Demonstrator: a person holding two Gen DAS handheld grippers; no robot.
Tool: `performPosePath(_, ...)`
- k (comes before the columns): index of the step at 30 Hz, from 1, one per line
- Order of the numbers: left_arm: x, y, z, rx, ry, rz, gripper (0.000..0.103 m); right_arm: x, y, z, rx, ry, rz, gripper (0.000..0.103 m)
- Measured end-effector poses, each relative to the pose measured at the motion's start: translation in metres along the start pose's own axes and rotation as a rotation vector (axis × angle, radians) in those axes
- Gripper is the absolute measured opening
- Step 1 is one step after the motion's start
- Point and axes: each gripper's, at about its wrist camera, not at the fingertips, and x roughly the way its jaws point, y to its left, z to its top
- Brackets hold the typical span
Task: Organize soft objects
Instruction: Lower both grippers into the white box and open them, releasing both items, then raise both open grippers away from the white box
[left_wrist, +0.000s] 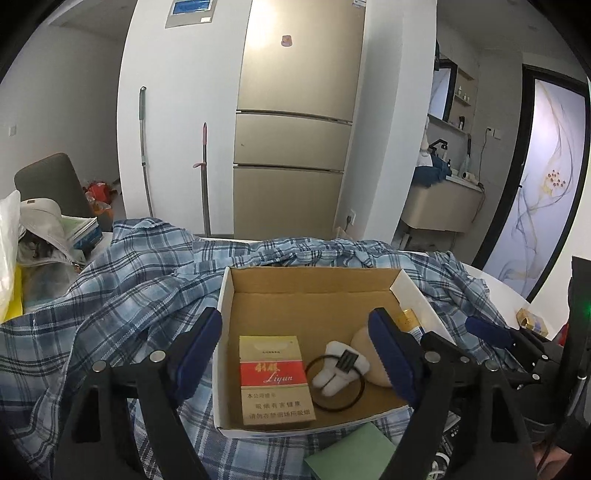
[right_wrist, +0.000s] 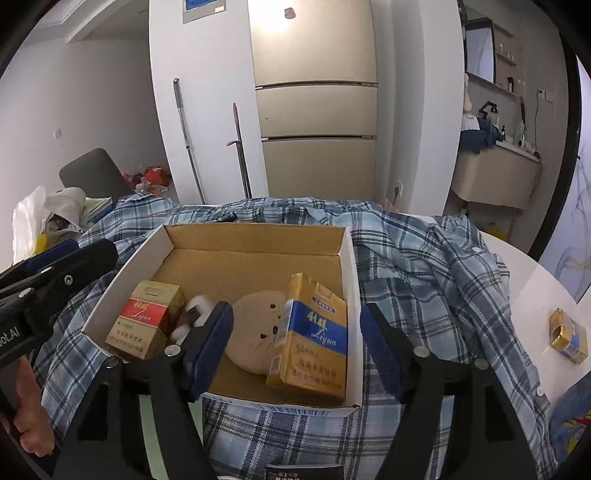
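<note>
On the table (right_wrist: 517, 266), over a spread plaid shirt (right_wrist: 424, 266), the box (right_wrist: 122, 295) is sitting between both hand-held grippers, collecting small items. The left hand-held gripper (left_wrist: 295, 354) is hanging wide and empty above the red pack (left_wrist: 275, 380); the right hand-held gripper (right_wrist: 295, 347) is straddling the blue pack (right_wrist: 314, 336), pads apparently clear, likely releasing it inside.

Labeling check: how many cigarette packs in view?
3: red pack at the box's left, yellow-blue pack at its right, a third on the table. Others may be hidden.
</note>
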Motion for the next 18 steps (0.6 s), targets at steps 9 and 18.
performPosePath(9,-0.005,0.0,0.001,-0.004,-0.01,0.001,0.083,-0.003,0.001,0.001,0.0,-0.014,0.005,0.07)
performPosePath(18,-0.02,-0.006,0.006,0.013,-0.054,0.001,0.083,-0.007,0.003,0.003,-0.007,-0.029,0.004,0.07)
